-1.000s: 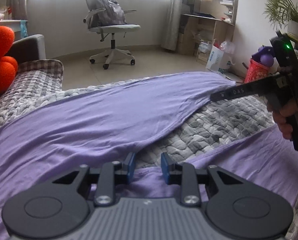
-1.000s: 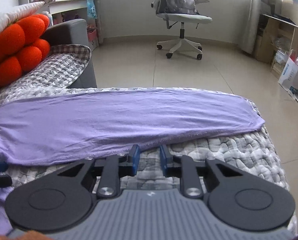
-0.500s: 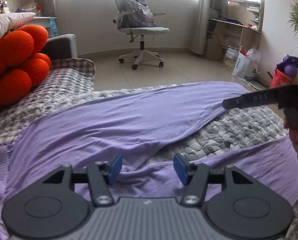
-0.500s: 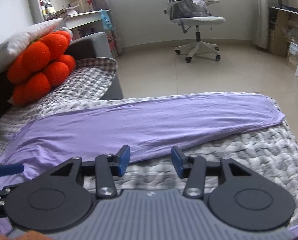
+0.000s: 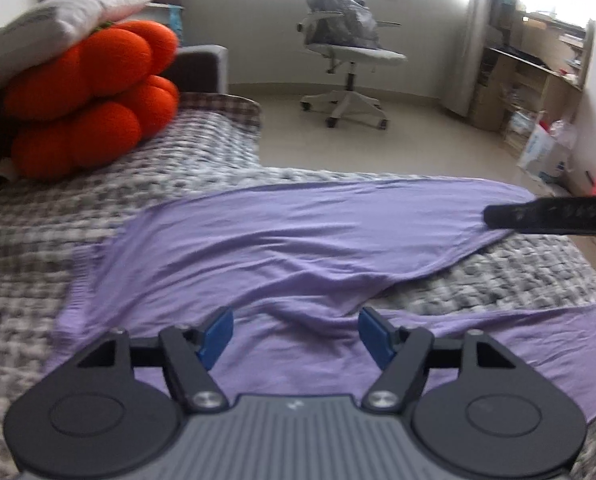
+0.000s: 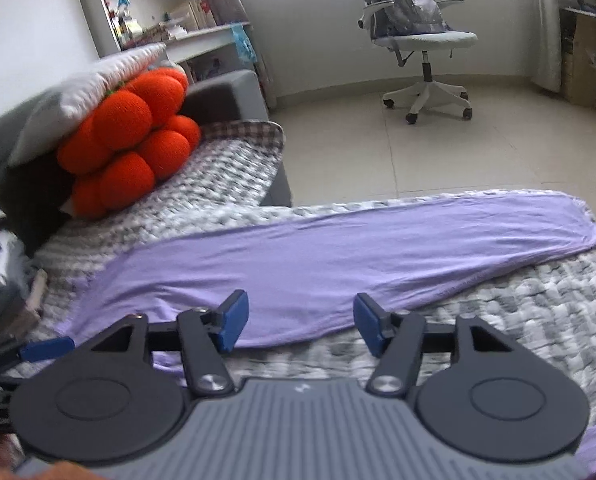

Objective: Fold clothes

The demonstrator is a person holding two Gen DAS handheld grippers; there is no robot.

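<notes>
Purple garment (image 5: pixel 281 248) lies spread flat on the grey-and-white quilted cover (image 5: pixel 498 280) of the bed, one long folded panel running across from left to right toward the far corner, another part of it lying nearer, under and right of the left gripper (image 5: pixel 295 334). Some wrinkles in the middle, edges mostly smooth. Left gripper: jaws apart and opening, blue pads clear of the cloth, nothing between them, hovering above the near fabric. Right gripper (image 6: pixel 300 326): same, jaws apart and opening, nothing pinched, sits over the near edge of the long panel where it meets the quilt. In the left view its dark finger pokes in from the right edge over the garment's far end. Orange plush cushion (image 6: pixel 133 140) and a white pillow (image 6: pixel 97 80) stacked at the head end, well apart from the garment. Office chair (image 6: pixel 418 40) with a bag on the tiled floor beyond.
</notes>
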